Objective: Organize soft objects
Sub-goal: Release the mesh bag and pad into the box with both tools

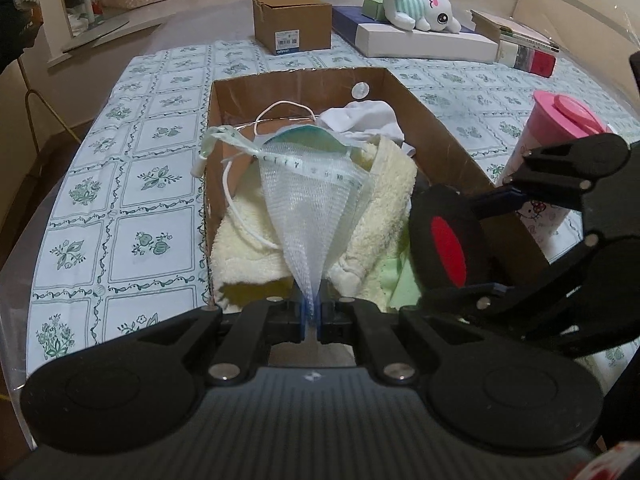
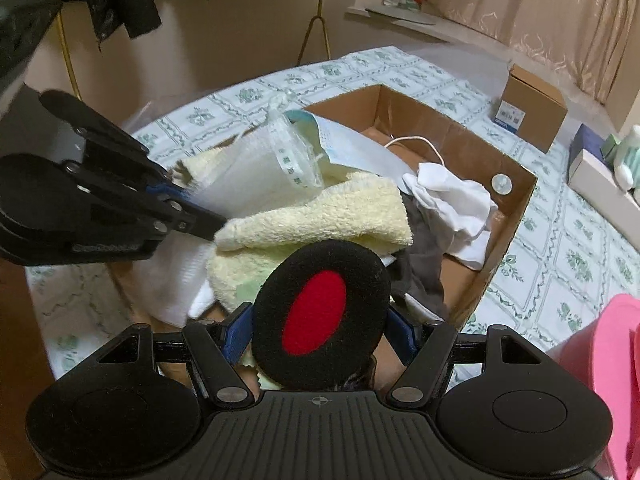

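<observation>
Nearest the lens, your left gripper [image 1: 312, 322] pinches the bottom corner of a white mesh pouch [image 1: 316, 208], jaws closed tight on the thin fabric so that the pouch fans out over the cardboard box [image 1: 440, 120]. Your right gripper [image 2: 320, 332] clamps a round black pad with a red centre [image 2: 320, 312] between jaws held wide by its thickness, poised at the near end of the same box.

Largest to smallest: the table with its green-flowered cloth [image 1: 132, 176] carries everything. The box sits mid-table as the collecting bin, its top open toward you. Inside, a cream towel [image 2: 320, 212] fills the near half, likely laid first as bulk. A white cloth [image 2: 452, 200] and a grey garment [image 2: 424, 256] lie deeper in. A face mask [image 2: 352, 148] rests beneath the pouch, its ear loop [image 1: 284, 106] trailing toward the far wall.

Both held items appear ready for release into the box.
</observation>
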Demonstrator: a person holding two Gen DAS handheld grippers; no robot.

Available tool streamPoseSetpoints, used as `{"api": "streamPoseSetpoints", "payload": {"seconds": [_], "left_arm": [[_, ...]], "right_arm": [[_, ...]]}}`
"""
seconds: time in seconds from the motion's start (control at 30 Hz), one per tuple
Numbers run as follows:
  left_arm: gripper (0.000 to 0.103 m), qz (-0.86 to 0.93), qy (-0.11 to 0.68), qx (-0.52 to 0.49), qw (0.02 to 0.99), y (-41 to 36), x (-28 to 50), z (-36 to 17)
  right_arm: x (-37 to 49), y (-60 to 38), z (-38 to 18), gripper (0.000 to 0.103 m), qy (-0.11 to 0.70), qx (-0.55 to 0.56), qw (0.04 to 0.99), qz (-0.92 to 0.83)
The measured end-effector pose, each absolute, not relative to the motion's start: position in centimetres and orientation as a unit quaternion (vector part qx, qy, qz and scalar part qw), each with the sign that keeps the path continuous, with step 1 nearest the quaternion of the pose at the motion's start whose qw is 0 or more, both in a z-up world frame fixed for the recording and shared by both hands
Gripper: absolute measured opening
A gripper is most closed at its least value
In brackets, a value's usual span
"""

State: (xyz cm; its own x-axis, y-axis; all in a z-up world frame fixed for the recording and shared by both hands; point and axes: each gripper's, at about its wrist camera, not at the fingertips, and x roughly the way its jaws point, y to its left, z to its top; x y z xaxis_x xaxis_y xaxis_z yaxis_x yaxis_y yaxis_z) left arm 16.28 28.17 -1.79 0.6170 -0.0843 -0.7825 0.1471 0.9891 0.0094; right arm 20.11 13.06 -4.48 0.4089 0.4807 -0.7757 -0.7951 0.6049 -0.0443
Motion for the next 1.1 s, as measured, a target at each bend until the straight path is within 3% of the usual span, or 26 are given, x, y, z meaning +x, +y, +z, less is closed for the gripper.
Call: {"api": "streamPoseSetpoints", "payload": {"seconds": [0.47,0.73,0.8,0.97,1.1], "left_arm": [[0.006,-0.071,0.440,0.051,0.894,28.1,17.2,-2.2],[0.012,-0.068,0.436,0.047,0.896,28.4,17.0,-2.0],[0.023,-0.063,0.431,0.046,0.899,28.6,16.6,-1.7],[0.037,-0.055,0.416,0.049,0.906,29.0,14.9,-0.1],[0.060,-0.036,0.391,0.041,0.919,29.3,12.6,1.8]], "right_arm": [[20.3,14.3,-5.7,0.069,0.356,-0.258,0.807,0.394],[20.2,13.9,-5.4,0.069,0.352,-0.248,0.807,0.404],[19.9,13.7,-5.1,0.071,0.345,-0.246,0.806,0.413],[18.6,12.8,-3.9,0.078,0.327,-0.237,0.808,0.428],[17.1,11.6,-2.2,0.080,0.307,-0.228,0.817,0.432]]}}
